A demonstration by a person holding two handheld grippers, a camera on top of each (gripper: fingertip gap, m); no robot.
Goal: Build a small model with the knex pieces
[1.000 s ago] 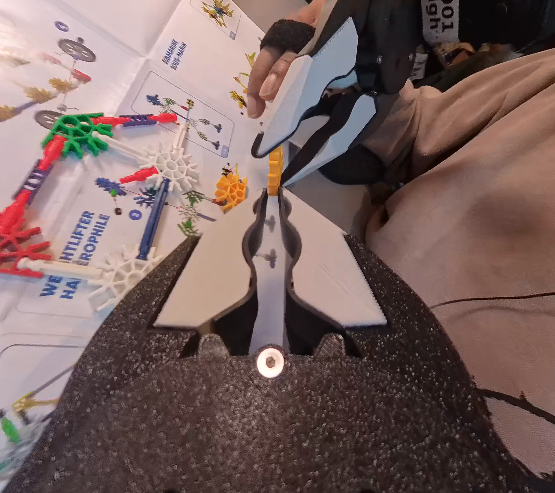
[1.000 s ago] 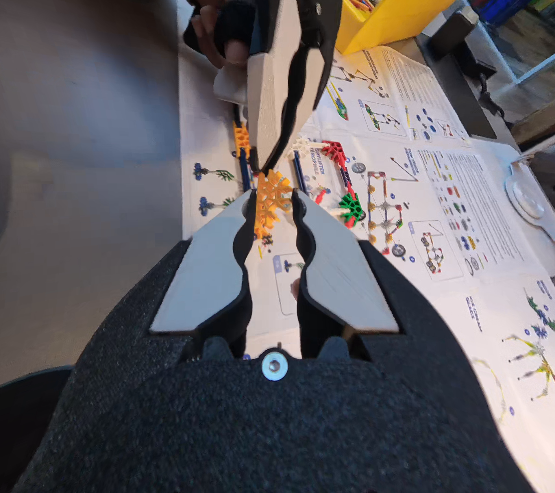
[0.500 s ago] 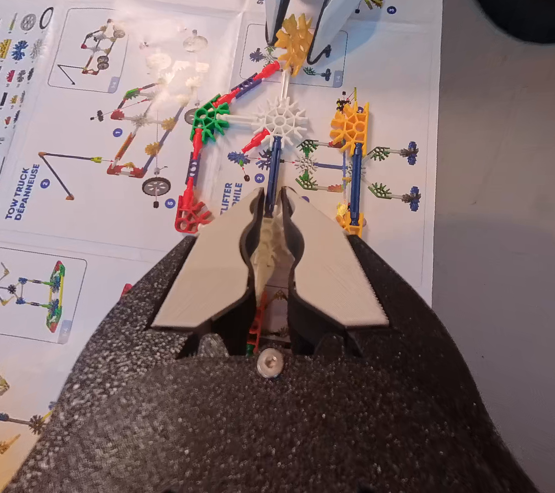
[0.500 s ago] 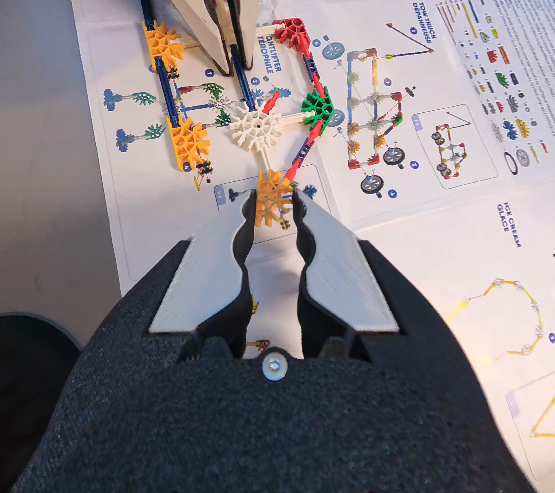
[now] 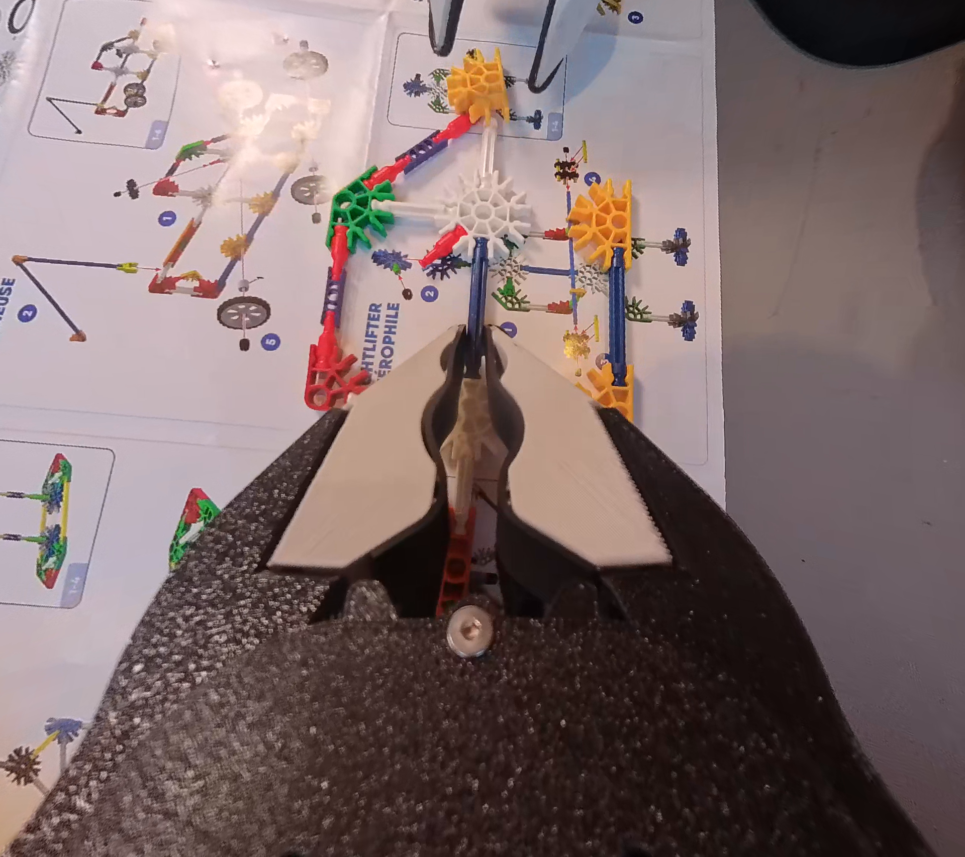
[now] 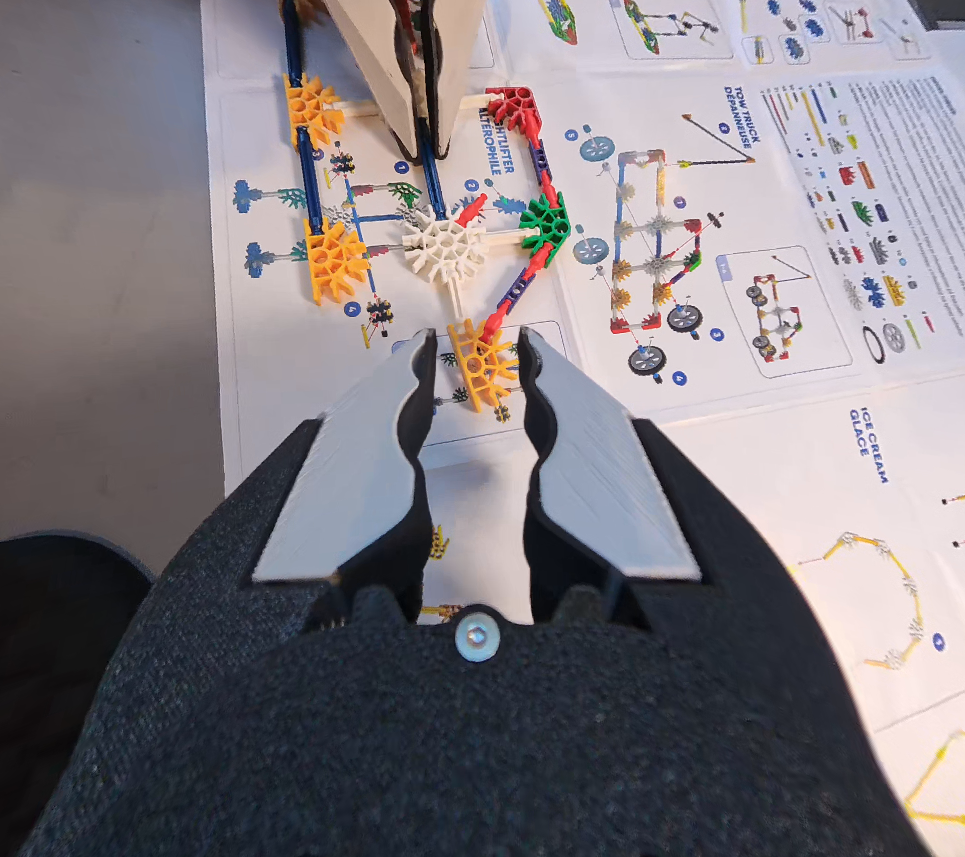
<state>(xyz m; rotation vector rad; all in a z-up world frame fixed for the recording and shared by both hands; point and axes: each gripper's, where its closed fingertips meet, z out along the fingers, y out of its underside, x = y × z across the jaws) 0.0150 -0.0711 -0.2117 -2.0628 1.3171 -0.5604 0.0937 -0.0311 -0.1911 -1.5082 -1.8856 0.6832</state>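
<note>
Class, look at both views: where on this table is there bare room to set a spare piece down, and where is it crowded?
Free: the grey tabletop beside the instruction sheet edge, and the sheet's plain corner near the right hand-held gripper. Crowded: the middle, where the rod-and-connector model lies between both grippers, the left hand-held gripper shut on it.

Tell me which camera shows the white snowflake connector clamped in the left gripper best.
The left wrist view: the white plastic snowflake connector lies edge-on between the left gripper's shut fingers. In the right wrist view that gripper hides it almost wholly.
</note>
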